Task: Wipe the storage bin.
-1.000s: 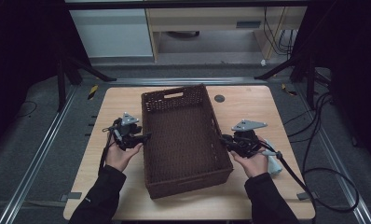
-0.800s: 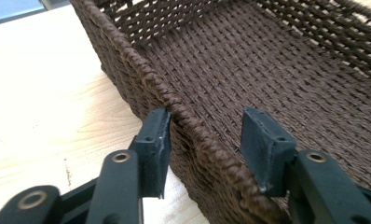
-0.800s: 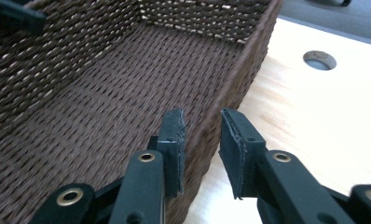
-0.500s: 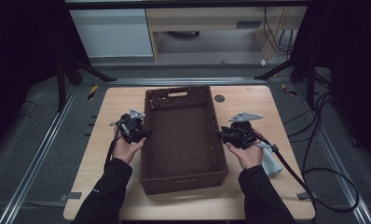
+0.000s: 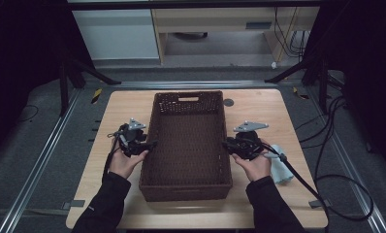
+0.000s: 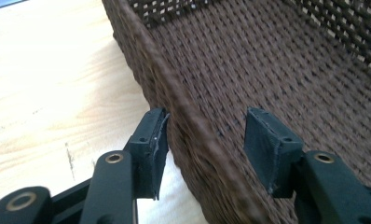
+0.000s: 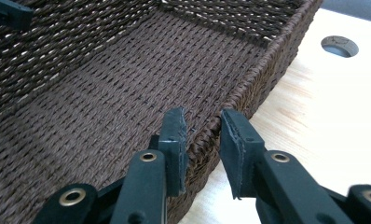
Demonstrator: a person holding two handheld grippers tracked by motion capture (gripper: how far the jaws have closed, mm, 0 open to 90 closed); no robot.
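High view: the wicker basket (image 5: 187, 145) sits square in the middle of the table (image 5: 264, 104), with the left gripper (image 5: 143, 145) and right gripper (image 5: 228, 144) at its long sides. Positioning appears done; release remains.

Left gripper view: jaws spread, just opened further, straddling the rim; the outer pad (image 6: 156, 140) sits against the wall.

Right gripper view: jaws have just closed slightly, pinching the rim (image 7: 211, 128).

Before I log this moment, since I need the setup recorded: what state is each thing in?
Basket: upright, empty, on the table.
Left gripper: jaws straddle the basket's left wall, inner jaw clear of it, just been opening.
Right gripper: jaws straddle the right wall, just been closing.
Blue cloth: crumpled beside the right hand.
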